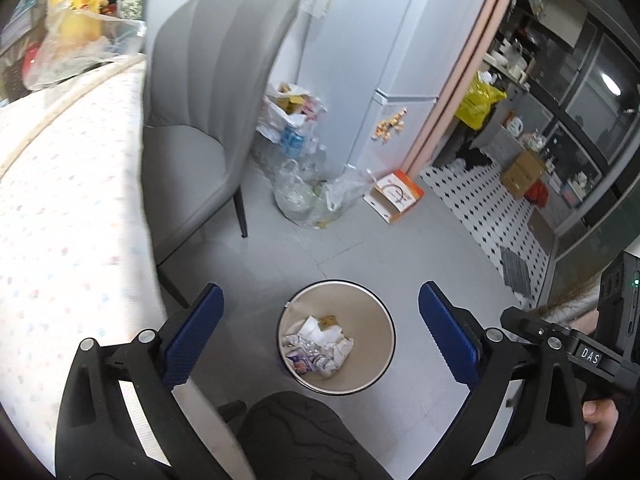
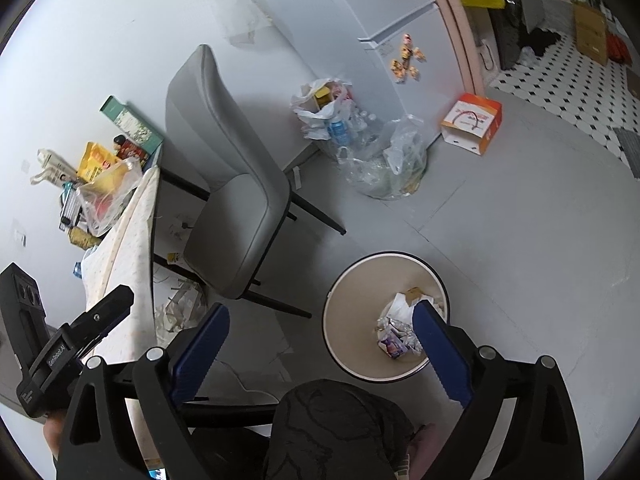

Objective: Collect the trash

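A round beige trash bin (image 1: 376, 356) stands on the grey floor below me, with crumpled paper and wrappers (image 1: 318, 346) lying in it. My left gripper (image 1: 320, 336) is open and empty, held high above the bin. My right gripper (image 2: 322, 350) is open and empty too, high above the bin (image 2: 352, 320), whose crumpled trash (image 2: 394, 332) is partly hidden by the right finger. The right gripper's body shows at the right edge of the left wrist view, and the left gripper's body at the left edge of the right wrist view.
A table with a dotted cloth (image 1: 60, 200) is on the left, a grey chair (image 1: 200, 120) beside it. Plastic bags of bottles (image 1: 304, 184) and an orange-white box (image 1: 394, 196) lie by the white fridge (image 1: 384, 60). Paper scraps (image 2: 180, 312) lie under the table. My knee (image 1: 296, 436) is below.
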The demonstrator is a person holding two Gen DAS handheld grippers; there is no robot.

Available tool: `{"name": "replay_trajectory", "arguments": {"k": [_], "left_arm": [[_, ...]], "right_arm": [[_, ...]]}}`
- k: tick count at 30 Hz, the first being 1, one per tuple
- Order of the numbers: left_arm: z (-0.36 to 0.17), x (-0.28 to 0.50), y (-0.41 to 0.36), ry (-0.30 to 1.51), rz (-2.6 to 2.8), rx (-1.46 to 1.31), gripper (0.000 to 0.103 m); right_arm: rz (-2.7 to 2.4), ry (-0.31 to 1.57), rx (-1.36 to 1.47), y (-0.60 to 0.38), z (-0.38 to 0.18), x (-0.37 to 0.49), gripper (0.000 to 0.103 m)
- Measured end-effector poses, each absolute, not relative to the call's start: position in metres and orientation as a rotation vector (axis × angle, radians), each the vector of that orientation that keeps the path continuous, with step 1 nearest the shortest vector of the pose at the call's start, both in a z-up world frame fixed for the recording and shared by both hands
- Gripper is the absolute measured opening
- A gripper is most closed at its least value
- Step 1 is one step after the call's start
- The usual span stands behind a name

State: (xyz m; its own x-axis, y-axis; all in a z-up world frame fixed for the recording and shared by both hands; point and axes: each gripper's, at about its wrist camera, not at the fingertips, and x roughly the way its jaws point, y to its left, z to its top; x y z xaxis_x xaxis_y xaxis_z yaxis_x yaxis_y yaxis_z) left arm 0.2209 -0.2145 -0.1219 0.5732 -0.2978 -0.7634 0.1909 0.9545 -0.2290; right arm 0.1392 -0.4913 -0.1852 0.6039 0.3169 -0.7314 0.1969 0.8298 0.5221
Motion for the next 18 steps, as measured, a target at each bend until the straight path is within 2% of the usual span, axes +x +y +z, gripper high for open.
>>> {"name": "replay_trajectory", "arguments": {"k": [3, 18], "left_arm": [[-0.112, 0.214, -0.197, 0.895, -0.27, -0.151, 0.097], [-0.059, 0.161, -0.111, 0.75, -0.183, -0.217, 0.097]], "right_arm": [[0.083, 0.925, 0.589, -0.482, -0.174, 0.138, 0.095], [0.109, 0.86, 0.399, -0.406, -0.1, 0.123, 0.095]]}}
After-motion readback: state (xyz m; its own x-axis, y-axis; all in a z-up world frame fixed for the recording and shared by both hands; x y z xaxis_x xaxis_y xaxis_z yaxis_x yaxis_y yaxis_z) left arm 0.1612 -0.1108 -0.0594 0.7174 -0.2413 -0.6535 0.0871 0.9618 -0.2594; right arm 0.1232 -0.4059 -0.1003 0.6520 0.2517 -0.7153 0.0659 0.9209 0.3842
